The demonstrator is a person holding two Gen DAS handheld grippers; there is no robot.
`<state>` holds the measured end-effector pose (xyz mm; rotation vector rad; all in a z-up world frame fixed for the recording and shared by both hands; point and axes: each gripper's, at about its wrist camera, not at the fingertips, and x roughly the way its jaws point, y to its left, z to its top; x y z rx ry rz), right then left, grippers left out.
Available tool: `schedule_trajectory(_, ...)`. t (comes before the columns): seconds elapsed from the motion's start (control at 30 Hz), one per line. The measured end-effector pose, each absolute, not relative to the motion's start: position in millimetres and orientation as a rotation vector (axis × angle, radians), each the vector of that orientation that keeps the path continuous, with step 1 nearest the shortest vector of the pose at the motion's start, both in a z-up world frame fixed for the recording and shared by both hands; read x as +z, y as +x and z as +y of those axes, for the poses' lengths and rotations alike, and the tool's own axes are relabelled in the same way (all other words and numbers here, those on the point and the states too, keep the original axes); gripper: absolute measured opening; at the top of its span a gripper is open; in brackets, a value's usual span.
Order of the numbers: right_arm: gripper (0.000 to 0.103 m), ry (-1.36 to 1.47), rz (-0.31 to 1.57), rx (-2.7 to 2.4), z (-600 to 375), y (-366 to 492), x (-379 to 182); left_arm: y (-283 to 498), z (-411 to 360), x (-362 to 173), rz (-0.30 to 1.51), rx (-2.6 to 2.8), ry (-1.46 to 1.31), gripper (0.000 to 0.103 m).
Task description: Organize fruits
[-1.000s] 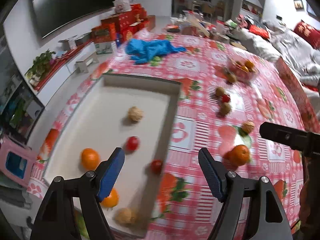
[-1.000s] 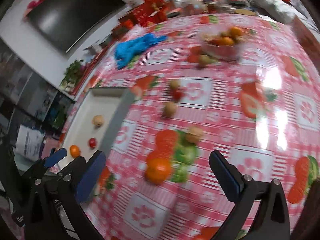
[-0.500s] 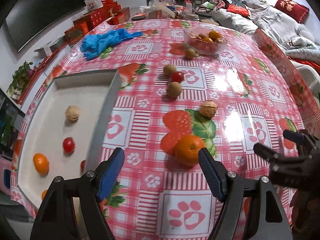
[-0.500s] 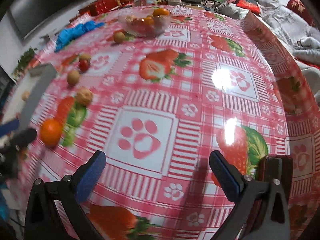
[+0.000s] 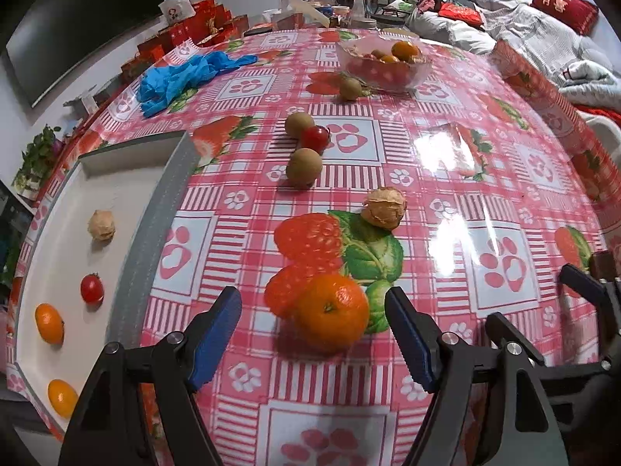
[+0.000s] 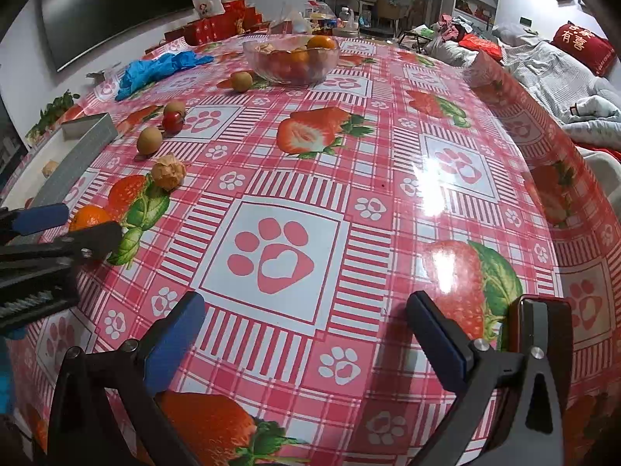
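The left tongs (image 5: 312, 334) are held wide open, and nothing is gripped by them. A mandarin orange (image 5: 332, 312) is seen on the desk (image 5: 446, 209) between the two blue pads (image 5: 215, 336), but it is not touched by either pad. Just behind the orange, a papery husk fruit (image 5: 384, 209) is set on a printed strawberry leaf. Farther back, two brown round fruits (image 5: 304, 167) and a cherry tomato (image 5: 315, 138) are grouped close together, with the tomato touching the far brown one. One more brown fruit (image 5: 350, 88) is found just beside a glass bowl (image 5: 382, 64), and oranges and small red fruits are piled in that bowl.

On the left side, a white tray (image 5: 155, 213) is laid on the desk. A husk fruit (image 5: 101, 225), a cherry tomato (image 5: 92, 288) and two small oranges (image 5: 49, 323) are kept inside it, well apart from each other.

The right tongs (image 6: 304, 330) are also held wide open and empty, over a bare patch of the pink checked cloth (image 6: 388, 163). Blue gloves (image 5: 182, 75) are left crumpled near the far edge of the desk.
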<state>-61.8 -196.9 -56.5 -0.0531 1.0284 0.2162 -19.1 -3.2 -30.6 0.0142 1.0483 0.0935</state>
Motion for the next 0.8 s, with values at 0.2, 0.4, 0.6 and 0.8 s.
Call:
schedule_trajectory(0.2, 0.103, -0.051, 1.025, 0.213, -196, -61, -56, -17, 1, -39, 1.021, 0.134, 0.007, 0.078)
schedule_trajectory(0.4, 0.103, -0.051, 1.024, 0.212, -196, -62, -56, -23, 17, -49, 0.976, 0.163, -0.084, 0.101)
schedule_trajectory(0.6, 0.103, -0.051, 1.024, 0.212, -196, -62, -56, -26, 19, -52, 0.958, 0.158, -0.111, 0.103)
schedule_trajectory(0.8, 0.103, -0.051, 1.024, 0.212, -196, -62, -56, -26, 19, -53, 0.957, 0.158, -0.111, 0.103)
